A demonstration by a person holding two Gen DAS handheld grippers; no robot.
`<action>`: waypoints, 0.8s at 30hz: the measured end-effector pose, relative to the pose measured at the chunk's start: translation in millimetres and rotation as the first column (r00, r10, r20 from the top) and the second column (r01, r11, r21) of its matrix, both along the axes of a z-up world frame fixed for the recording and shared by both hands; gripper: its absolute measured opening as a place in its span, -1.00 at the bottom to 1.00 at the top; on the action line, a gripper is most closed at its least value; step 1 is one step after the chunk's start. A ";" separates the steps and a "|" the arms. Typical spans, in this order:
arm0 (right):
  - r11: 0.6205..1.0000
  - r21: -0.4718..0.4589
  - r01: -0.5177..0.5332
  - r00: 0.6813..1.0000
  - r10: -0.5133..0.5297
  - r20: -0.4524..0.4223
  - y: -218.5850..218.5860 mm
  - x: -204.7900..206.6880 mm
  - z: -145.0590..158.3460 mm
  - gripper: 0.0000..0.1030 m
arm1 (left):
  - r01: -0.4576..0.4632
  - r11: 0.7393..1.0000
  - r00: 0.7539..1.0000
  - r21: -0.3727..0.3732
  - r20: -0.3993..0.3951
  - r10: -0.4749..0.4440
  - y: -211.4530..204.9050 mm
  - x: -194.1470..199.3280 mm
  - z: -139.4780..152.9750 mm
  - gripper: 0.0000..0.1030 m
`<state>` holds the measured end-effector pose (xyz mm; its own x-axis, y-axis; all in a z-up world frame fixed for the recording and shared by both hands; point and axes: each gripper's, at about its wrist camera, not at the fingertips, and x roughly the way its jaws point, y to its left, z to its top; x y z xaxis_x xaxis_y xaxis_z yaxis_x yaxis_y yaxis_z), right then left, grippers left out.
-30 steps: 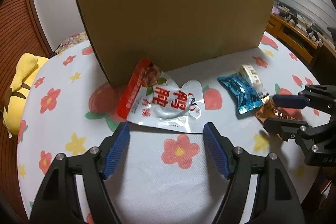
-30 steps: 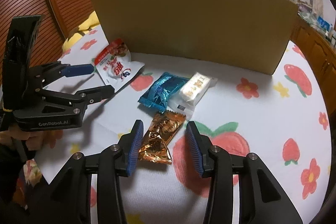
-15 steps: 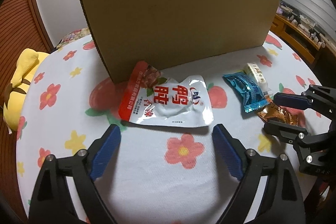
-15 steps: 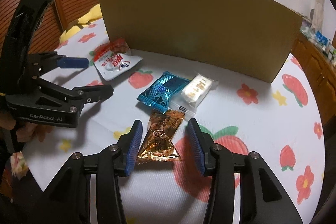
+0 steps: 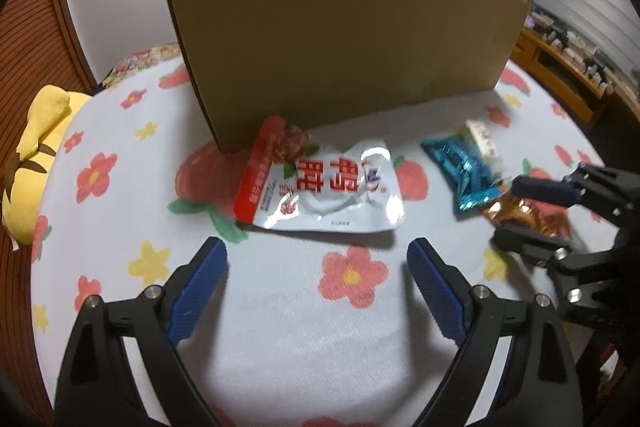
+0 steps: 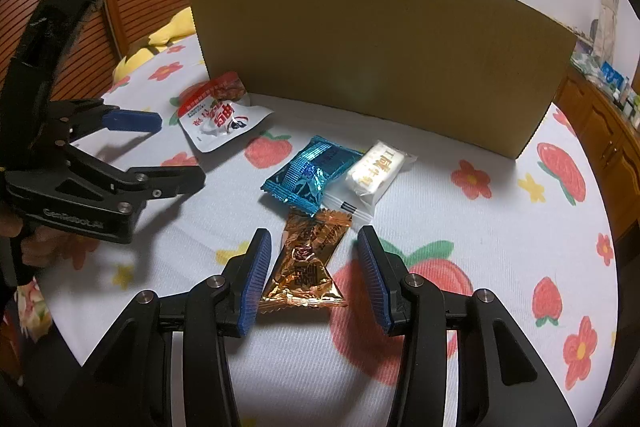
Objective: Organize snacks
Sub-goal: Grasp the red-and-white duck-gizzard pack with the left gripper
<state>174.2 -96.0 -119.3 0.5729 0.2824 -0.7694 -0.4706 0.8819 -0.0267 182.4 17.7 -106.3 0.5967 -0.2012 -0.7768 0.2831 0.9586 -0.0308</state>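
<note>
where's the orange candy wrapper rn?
Right wrist view: the orange candy wrapper lies on the tablecloth between the open right tongs, just below the blue packet.

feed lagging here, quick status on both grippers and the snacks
Left gripper open, short of red-white pouch. Right gripper open, fingers astride orange packet, not closed. Nothing in the way.

Four snack packets: one red-and-white pouch (image 6: 219,116), one blue (image 6: 311,173), one white (image 6: 376,171), one orange-gold (image 6: 307,264); one cardboard panel (image 6: 372,51).

Desk cloth (image 6: 460,227) was white with red flowers, strawberries. Packets were red-white (image 5: 320,191), blue (image 6: 312,173), gold (image 6: 306,263). Box (image 6: 380,55) was brown.
</note>
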 end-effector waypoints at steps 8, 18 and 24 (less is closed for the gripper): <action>1.000 -0.005 -0.001 1.000 0.001 0.004 6.9 3.1 -2.0 -0.11 | 0.023 1.000 0.999 -0.012 0.045 -0.022 0.3 13.4 25.0 0.79; 1.000 -0.006 -0.001 1.000 0.001 0.005 7.1 3.4 -2.2 -0.10 | 0.037 0.998 0.999 0.050 -0.014 -0.036 -15.3 50.9 8.5 0.79; 1.000 -0.006 -0.001 1.000 0.001 0.006 7.3 3.0 -2.3 -0.10 | 0.044 0.997 0.997 0.064 -0.063 -0.040 -17.5 58.5 -4.2 0.80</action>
